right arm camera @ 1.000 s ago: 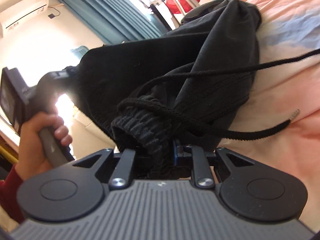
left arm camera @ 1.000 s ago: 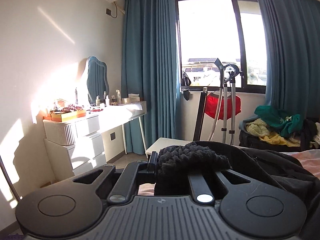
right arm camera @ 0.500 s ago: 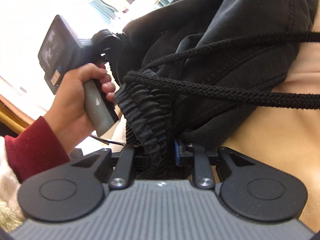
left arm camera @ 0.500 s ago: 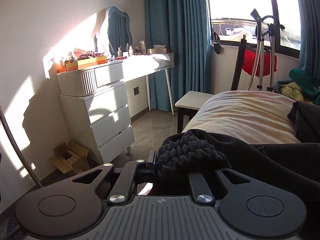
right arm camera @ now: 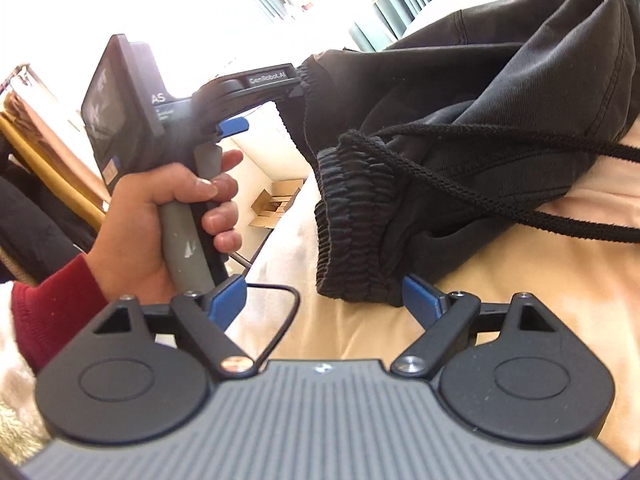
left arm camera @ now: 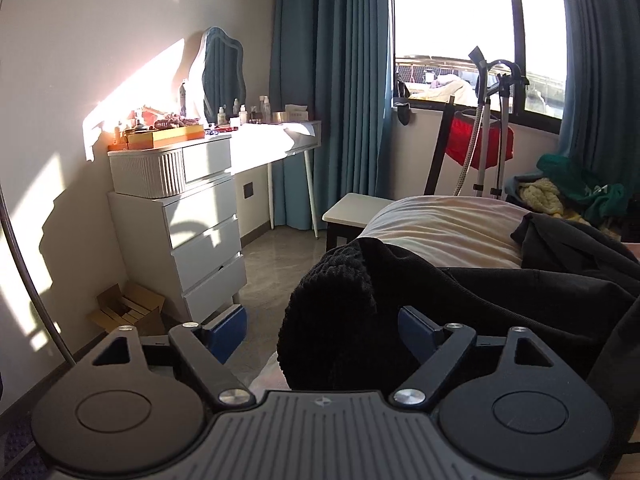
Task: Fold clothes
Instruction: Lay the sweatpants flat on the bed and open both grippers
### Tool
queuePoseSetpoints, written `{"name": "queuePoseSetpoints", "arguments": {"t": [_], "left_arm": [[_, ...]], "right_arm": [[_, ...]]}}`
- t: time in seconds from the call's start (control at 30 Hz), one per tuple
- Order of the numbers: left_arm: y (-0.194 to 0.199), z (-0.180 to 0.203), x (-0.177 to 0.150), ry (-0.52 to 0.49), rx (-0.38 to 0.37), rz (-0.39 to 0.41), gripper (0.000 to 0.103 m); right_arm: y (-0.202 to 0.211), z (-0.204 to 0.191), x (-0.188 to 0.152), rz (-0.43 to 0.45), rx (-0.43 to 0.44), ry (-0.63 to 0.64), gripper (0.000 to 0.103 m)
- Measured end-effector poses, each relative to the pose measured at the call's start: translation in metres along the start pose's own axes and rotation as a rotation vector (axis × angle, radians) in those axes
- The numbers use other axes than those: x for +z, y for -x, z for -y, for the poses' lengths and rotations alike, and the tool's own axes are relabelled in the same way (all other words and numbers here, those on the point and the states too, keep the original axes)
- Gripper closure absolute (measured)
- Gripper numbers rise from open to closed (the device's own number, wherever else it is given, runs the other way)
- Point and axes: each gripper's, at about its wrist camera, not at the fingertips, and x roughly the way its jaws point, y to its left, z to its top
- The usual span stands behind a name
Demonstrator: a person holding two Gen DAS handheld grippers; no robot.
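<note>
Right claw (right arm camera: 322,304) jaws opening around black trousers' waistband (right arm camera: 356,224) on bed (right arm camera: 520,280); left hand (right arm camera: 160,216) left of waistband.

white dresser (left arm camera: 192,232), teal curtains (left arm camera: 332,92) (sunlit wall (left arm camera: 80,60))

Trousers (right arm camera: 460,152) lie on the bed (right arm camera: 520,288), their waistband (right arm camera: 352,224) between the right gripper's (right arm camera: 320,304) opening jaws
</note>
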Motion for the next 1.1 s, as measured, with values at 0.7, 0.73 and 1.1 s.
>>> {"name": "queuePoseSetpoints", "arguments": {"t": [0.7,0.73,1.1], "left_arm": [[0.157,0.139,-0.105,-0.149,-0.387,0.016,0.009],[0.155,0.142,-0.107,-0.165,-0.382,0.017,0.009],[0.118,0.179,-0.106,-0.241,-0.412,-0.053,0.009]], "right_arm": [[0.191,0.134,0.005,0.341,-0.377,0.231,0.017],[0.192,0.144,0.004,0.327,-0.401,0.175,0.017],[0.209,0.149,0.019,0.441,-0.476,0.183,0.017]]}}
